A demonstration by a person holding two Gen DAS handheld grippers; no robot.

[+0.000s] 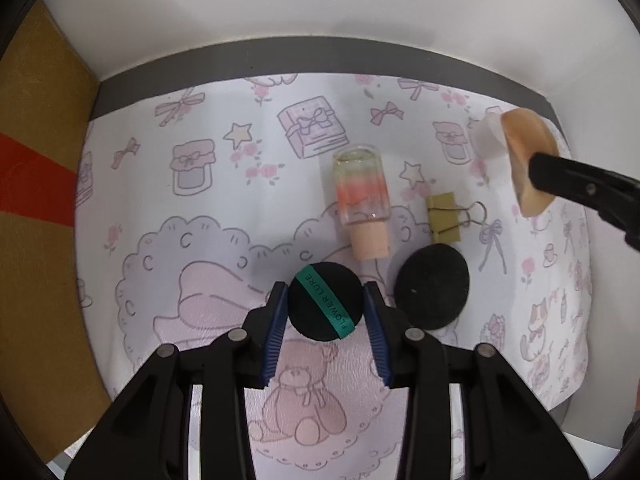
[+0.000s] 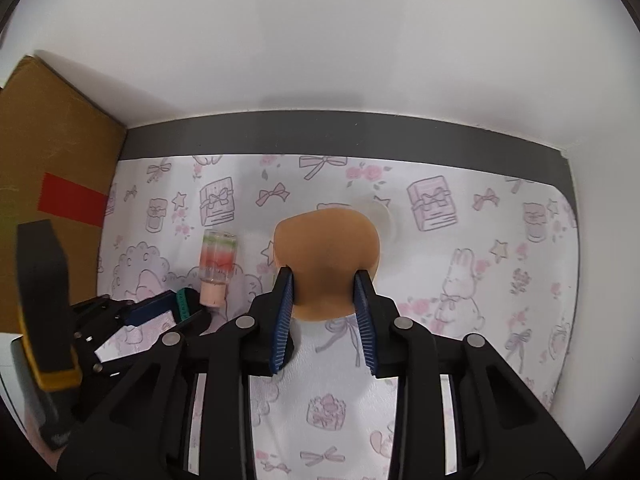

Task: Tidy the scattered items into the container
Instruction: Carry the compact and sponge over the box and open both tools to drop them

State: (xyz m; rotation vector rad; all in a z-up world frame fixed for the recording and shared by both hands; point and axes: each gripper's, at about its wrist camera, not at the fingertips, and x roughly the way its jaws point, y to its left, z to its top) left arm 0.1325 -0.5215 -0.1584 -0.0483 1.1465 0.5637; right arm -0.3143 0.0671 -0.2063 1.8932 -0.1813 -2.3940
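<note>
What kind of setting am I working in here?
Probably a staged tabletop for a tidying demo: a cartoon-print mat against a plain white wall, a cardboard box at its edge, and small cosmetics like a bottle.

Bright even light, soft shadows, fisheye edges dark, slight blur
</note>
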